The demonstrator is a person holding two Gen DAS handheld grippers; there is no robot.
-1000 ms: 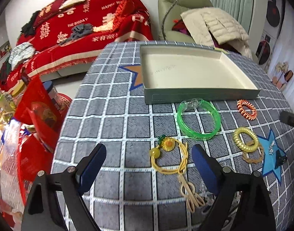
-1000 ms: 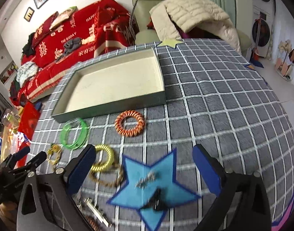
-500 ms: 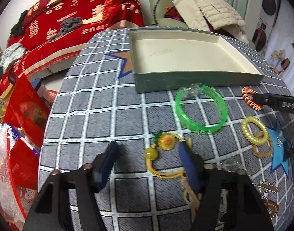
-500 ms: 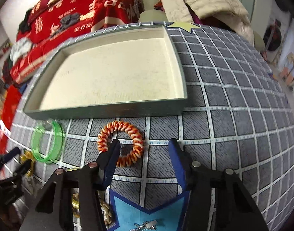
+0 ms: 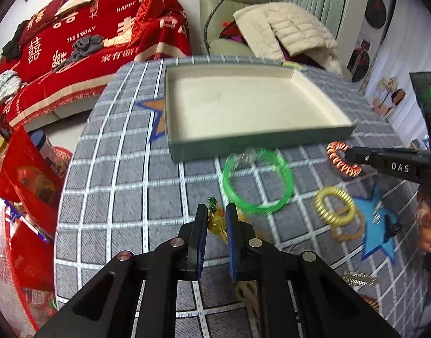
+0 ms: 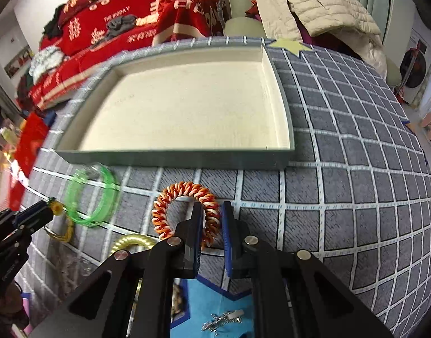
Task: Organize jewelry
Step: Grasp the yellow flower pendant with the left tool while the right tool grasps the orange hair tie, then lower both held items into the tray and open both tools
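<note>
Gripping now: both tools are closed on jewelry at the near side of the table.
Left gripper (image 5: 217, 222): its two blue pads are pressed together on the yellow bead bracelet (image 5: 217, 223); the round yellow bead sits right between the tips.
Right gripper (image 6: 211, 219): the pads are clamped on the orange and white coil bracelet (image 6: 184, 194), on the right part of the ring; the rest of the ring sticks out to the left of the fingers.
Tray (image 6: 170, 156): a shallow green box with cream inside, lying just beyond both grippers on the gray checked tablecloth (image 6: 356, 197).
Green bangle (image 5: 256, 181): on the cloth between the two grippers, close to the front wall of the tray, apart from both tools.
Yellow coil ring (image 5: 334, 205): on the cloth near the right gripper, lying over a brownish ring at the edge of the blue star patch (image 5: 380, 225).
Silver piece (image 6: 223, 321): on the blue star, below the right gripper.
Hard to see: most of the yellow bead bracelet is behind the left gripper body. The green bangle is blurred in both views. I cannot tell if either held piece is off the cloth.
</note>
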